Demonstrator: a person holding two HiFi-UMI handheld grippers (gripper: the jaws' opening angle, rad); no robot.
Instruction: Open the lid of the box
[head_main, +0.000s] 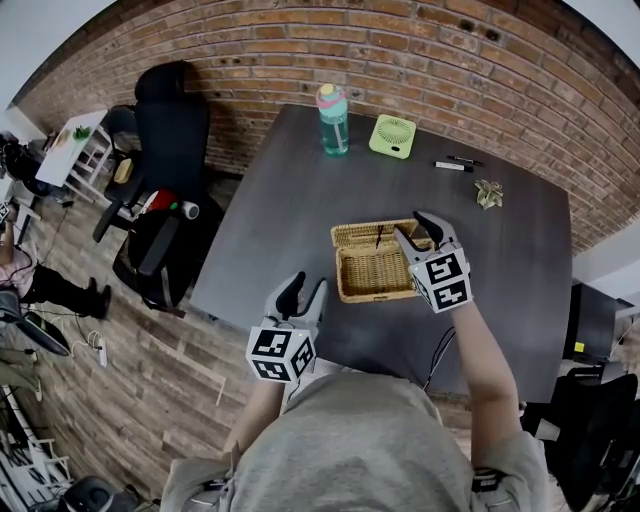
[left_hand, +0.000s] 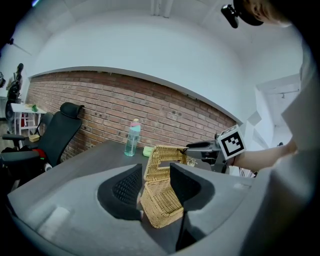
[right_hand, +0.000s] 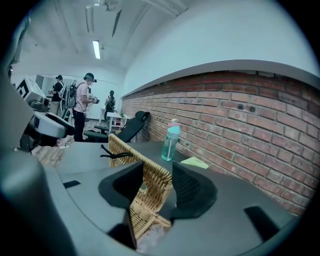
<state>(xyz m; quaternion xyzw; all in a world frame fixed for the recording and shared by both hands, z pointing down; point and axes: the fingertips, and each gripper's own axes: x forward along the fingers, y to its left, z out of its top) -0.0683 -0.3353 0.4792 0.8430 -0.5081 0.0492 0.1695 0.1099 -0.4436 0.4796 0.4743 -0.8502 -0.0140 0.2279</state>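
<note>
Head view gives us the wicker box (head_main: 365, 272) near the middle of the dark worktop (head_main: 500, 290). Its lid (head_main: 360, 235) is raised at the box's 12 o'clock edge and stands roughly upright, with the inside of the box showing, so we judge the opening nearly done. What is left, we think, is to tip the lid fully back, or to let it go if it will stand by itself. Our right hand-held gripper (head_main: 408, 223) sits on the lid's free rim at the box's 1 o'clock corner. Our left hand-held gripper (head_main: 308, 282) hangs at the box's 8 o'clock, by the worktop's near edge and apart from the box. A teal bottle (head_main: 333, 120) stands at 11 o'clock from the box, a small green fan (head_main: 392, 135) at 12 and two markers (head_main: 455, 164) at 1. Left gripper view shows us that gripper's jaws standing apart with nothing gripped; the box shows through the gap but lies beyond them. Right gripper view shows us the lid's woven rim filling the gap between the jaws, which are set fairly wide and appear to press it on both sides, so we take the lid as held. As for writing, we read none: the cubes carry only black-and-white square patterns, and any label on the bottle is too small to make out.
</note>
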